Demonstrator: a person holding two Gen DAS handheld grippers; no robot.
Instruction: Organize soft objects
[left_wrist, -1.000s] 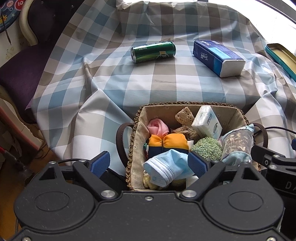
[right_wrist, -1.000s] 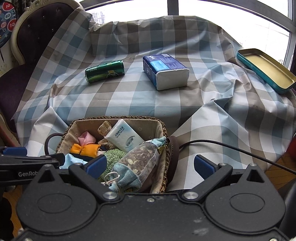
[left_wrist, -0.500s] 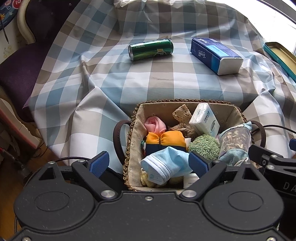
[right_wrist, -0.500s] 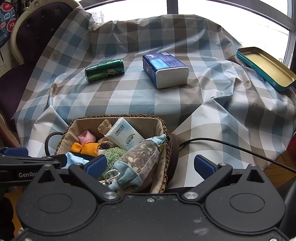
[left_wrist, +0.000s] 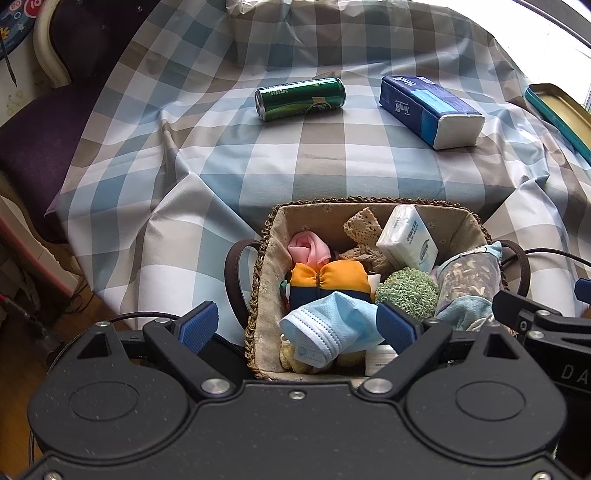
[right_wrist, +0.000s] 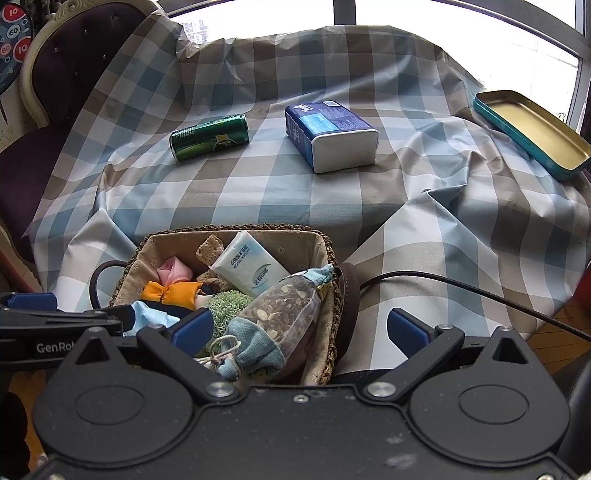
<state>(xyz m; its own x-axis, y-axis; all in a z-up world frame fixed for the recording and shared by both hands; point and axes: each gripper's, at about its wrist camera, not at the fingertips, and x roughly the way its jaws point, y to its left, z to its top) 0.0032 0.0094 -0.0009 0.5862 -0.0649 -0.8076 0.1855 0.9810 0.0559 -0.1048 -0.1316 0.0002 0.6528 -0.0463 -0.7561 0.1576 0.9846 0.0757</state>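
Observation:
A woven basket (left_wrist: 258, 280) with brown handles sits at the near edge of the checked cloth, also seen in the right wrist view (right_wrist: 332, 266). It is packed with soft things: a blue face mask (left_wrist: 325, 325), an orange and navy cloth (left_wrist: 328, 277), a pink cloth (left_wrist: 308, 249), a green knit pad (left_wrist: 408, 291), a white tissue pack (left_wrist: 408, 240) and a sachet bag (right_wrist: 284, 310). My left gripper (left_wrist: 298, 326) hovers open over the basket's near left side, above the mask. My right gripper (right_wrist: 300, 328) stands open above the basket's right rim, holding nothing.
Farther back on the cloth a green can (left_wrist: 301, 98) lies on its side beside a blue tissue pack (left_wrist: 430, 107). A teal tin tray (right_wrist: 532, 133) rests at the far right edge. A purple chair (left_wrist: 37, 140) stands to the left. A black cable (right_wrist: 480, 291) crosses the cloth on the right.

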